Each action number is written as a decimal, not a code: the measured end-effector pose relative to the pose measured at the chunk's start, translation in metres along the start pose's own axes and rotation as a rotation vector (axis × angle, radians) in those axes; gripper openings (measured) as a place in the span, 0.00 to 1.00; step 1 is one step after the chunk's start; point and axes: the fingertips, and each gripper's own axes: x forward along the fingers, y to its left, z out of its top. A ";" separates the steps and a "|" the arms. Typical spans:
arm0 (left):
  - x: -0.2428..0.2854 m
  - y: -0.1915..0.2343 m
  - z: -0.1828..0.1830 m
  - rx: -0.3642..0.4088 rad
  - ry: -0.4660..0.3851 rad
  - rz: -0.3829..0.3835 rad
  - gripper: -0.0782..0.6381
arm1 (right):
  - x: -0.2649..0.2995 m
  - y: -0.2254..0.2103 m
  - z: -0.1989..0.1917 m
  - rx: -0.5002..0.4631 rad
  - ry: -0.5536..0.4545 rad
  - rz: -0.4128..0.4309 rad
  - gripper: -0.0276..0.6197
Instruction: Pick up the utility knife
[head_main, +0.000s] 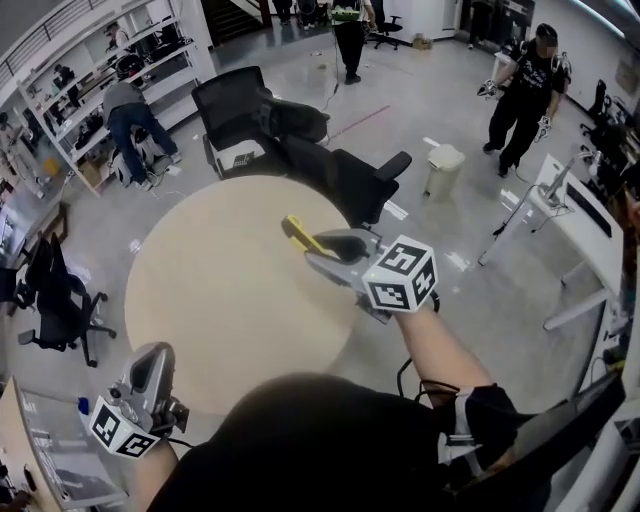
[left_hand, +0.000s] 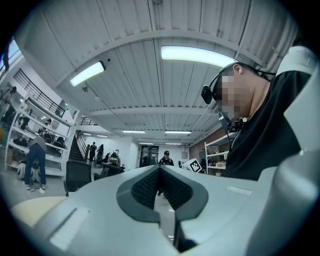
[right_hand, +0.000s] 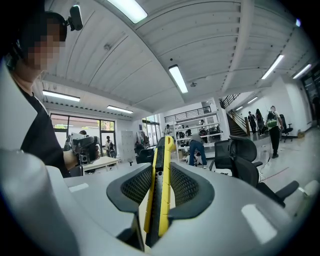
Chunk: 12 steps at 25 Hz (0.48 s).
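A yellow and black utility knife is clamped between the pads of my right gripper, which hangs over the right part of the round beige table. In the right gripper view the utility knife stands on edge between the ribbed pads and sticks out past them. My left gripper is at the lower left, beside the table's near edge. In the left gripper view its pads meet at the tips with nothing between them.
Black office chairs stand just beyond the table, another at the left. Shelving with a bending person lines the far left wall. A white bin and white desks stand at the right. People stand further off.
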 end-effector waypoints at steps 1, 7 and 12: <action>-0.006 0.003 0.000 0.001 -0.003 -0.011 0.09 | 0.002 0.005 0.001 -0.005 -0.001 -0.006 0.24; -0.060 0.048 0.000 -0.008 0.002 -0.042 0.09 | 0.040 0.047 0.005 0.015 -0.029 -0.060 0.24; -0.100 0.086 0.002 -0.037 -0.028 -0.045 0.09 | 0.076 0.082 0.009 0.056 -0.060 -0.055 0.24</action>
